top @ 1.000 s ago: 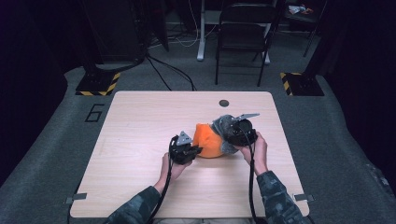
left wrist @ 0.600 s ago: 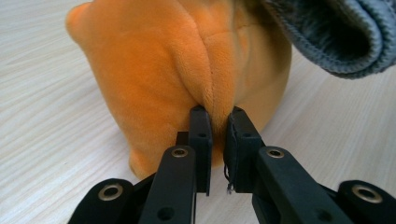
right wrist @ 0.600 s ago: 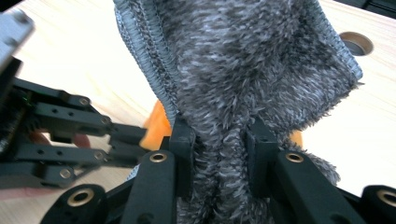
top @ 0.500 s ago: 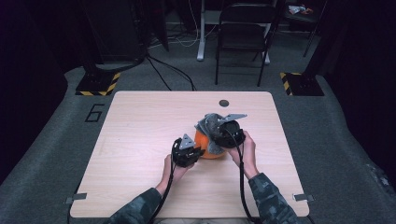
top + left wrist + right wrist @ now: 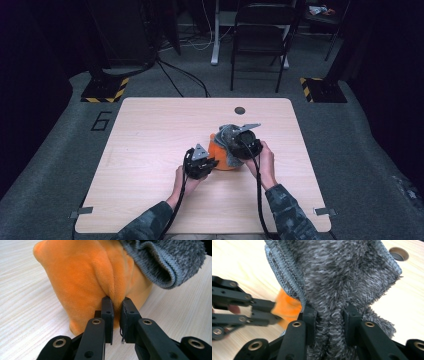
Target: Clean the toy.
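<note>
Left tongs (image 5: 117, 305): we are pinching a fold of the orange plush (image 5: 82, 277), jaws nearly together on it.
Right tongs (image 5: 329, 312): we are clamping the grey fuzzy cloth (image 5: 342, 272).
Cloth: draping over the plush, just beyond the left tongs on the table (image 5: 150, 130).

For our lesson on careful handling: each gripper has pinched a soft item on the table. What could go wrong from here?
1. The left gripper pinches only a thin fold of the orange plush toy, so that fold might slip free if pulled.
2. The right gripper clamps a bunch of the grey fuzzy cloth that lies over the toy; pulling could drag the toy across the table.
</note>
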Available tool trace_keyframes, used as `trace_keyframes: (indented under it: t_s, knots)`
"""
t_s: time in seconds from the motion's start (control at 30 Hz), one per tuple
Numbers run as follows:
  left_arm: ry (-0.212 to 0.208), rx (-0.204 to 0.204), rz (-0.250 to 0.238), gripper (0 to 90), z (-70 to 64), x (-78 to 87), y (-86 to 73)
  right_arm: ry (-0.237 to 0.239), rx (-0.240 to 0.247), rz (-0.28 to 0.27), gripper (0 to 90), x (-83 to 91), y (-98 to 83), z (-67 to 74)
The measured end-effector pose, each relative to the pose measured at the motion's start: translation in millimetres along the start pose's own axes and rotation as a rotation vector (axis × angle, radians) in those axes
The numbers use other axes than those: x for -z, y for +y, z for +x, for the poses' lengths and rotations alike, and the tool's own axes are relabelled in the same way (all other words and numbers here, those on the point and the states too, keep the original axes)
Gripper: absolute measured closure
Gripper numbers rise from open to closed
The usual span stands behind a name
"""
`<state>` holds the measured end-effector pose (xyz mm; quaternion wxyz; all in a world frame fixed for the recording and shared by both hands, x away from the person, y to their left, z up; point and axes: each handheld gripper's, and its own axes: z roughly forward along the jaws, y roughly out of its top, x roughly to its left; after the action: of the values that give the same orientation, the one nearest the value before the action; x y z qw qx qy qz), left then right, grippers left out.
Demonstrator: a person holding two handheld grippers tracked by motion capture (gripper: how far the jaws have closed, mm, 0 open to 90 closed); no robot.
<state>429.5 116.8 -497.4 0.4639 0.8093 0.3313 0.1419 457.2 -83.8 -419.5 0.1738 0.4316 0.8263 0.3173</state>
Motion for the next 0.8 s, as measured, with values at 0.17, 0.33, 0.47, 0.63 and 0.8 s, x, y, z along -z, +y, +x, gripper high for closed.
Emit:
trace_keyframes:
  t_s: [0.17, 0.33, 0.47, 0.63, 0.8]
  knots:
    - [0.001, -0.002, -0.003, 82.0, 0.7, -0.3, -0.2, -0.007, -0.03, 0.022, 69.1, 1.0, -5.1, -13.0]
    - [0.003, -0.003, -0.003, 82.1, 0.6, -0.5, -0.2, -0.023, -0.064, 0.042, 69.0, -1.0, -11.1, -24.5]
    - [0.002, -0.003, -0.004, 82.1, 0.8, -0.6, -0.2, -0.021, -0.094, 0.063, 69.0, -3.0, -14.8, -32.5]
    - [0.0, -0.004, -0.004, 82.1, 1.3, -0.7, -0.2, -0.031, -0.125, 0.102, 68.9, -8.1, -21.5, -42.7]
    - [-0.003, 0.0, 0.002, 82.0, 2.2, -0.3, -0.3, -0.064, -0.151, 0.144, 69.0, -19.6, -31.9, -53.8]
